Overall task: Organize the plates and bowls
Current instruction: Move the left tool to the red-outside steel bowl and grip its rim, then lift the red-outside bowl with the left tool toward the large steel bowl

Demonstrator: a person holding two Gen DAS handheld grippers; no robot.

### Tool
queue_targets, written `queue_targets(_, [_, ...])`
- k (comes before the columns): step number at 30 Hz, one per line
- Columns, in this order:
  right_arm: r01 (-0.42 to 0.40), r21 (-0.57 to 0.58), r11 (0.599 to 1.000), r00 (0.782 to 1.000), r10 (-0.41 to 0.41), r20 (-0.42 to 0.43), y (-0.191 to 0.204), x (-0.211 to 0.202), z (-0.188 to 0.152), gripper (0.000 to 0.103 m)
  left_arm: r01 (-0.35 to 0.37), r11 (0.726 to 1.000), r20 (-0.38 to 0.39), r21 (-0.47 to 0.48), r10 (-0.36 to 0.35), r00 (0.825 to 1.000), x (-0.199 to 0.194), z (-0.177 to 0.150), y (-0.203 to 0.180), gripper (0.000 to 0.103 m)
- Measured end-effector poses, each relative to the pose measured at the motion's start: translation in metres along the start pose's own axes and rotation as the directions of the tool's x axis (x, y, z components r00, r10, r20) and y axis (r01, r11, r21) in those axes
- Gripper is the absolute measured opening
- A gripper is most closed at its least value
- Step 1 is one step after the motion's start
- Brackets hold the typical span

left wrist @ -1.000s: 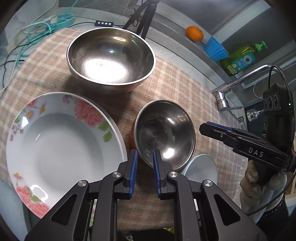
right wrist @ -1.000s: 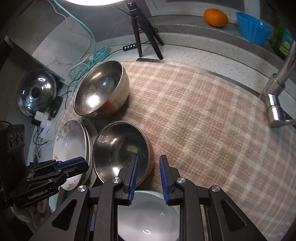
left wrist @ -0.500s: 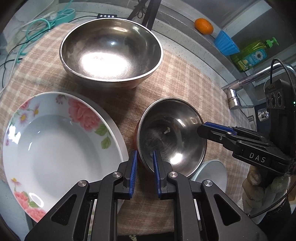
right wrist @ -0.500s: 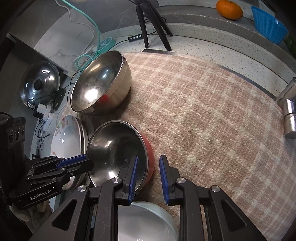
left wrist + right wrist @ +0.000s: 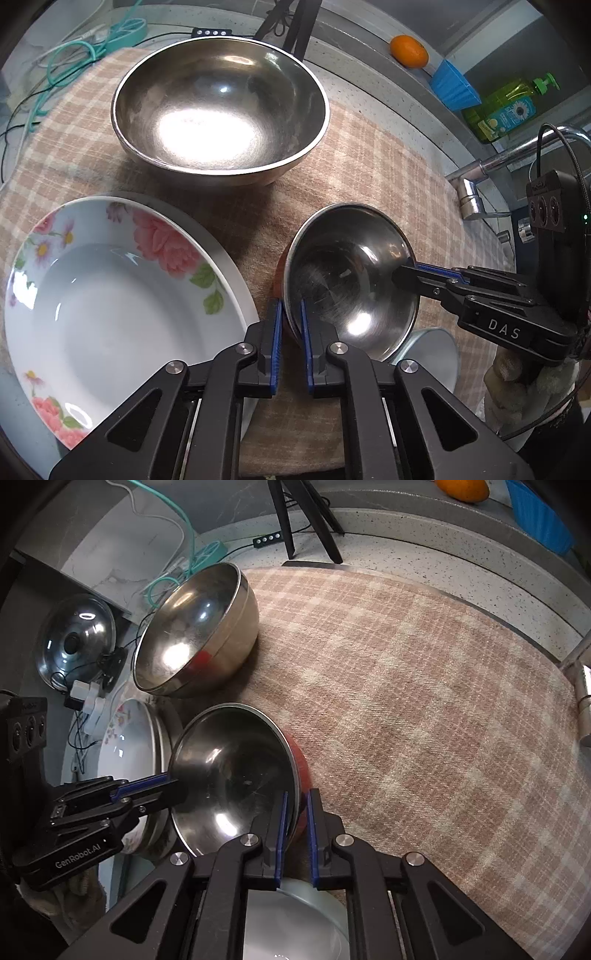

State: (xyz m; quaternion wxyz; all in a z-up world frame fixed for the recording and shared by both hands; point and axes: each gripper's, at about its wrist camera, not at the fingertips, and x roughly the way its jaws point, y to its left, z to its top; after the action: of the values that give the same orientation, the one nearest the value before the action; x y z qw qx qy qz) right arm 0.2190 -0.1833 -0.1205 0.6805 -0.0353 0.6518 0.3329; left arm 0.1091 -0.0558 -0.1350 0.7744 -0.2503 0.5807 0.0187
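Small steel bowl with red outside (image 5: 351,280) is tilting on the plaid cloth, rim overlapping a pale grey bowl (image 5: 432,350). Large steel bowl (image 5: 218,107) is sitting upright behind. White floral plate (image 5: 110,314) is lying flat alongside.

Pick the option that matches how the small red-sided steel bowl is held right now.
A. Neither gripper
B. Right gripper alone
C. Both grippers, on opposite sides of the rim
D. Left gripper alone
C: the left gripper and the right gripper each straddle the rim of the small steel bowl from opposite sides.
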Motion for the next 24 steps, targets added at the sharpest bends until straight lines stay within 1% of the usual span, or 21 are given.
queue_targets(7, [-0.007, 0.04, 0.999, 1.0, 0.007, 0.006, -0.005, 0.001, -0.001, 0.008, 0.002, 1.0, -0.001, -0.001, -0.002, 1.0, 0.0, 0.001, 0.0, 0.008])
queue_targets(12, [0.017, 0.046, 0.999, 0.999, -0.018, 0.026, -0.002, -0.006, -0.003, 0.008, 0.012, 1.0, 0.007, 0.004, -0.012, 1.0, -0.004, 0.001, -0.002, 0.008])
queue_targets(24, [0.034, 0.073, 0.997, 0.994, -0.041, 0.101, 0.015, -0.035, 0.005, 0.008, 0.049, 0.998, 0.053, 0.037, -0.05, 0.997, -0.032, 0.011, -0.001, 0.008])
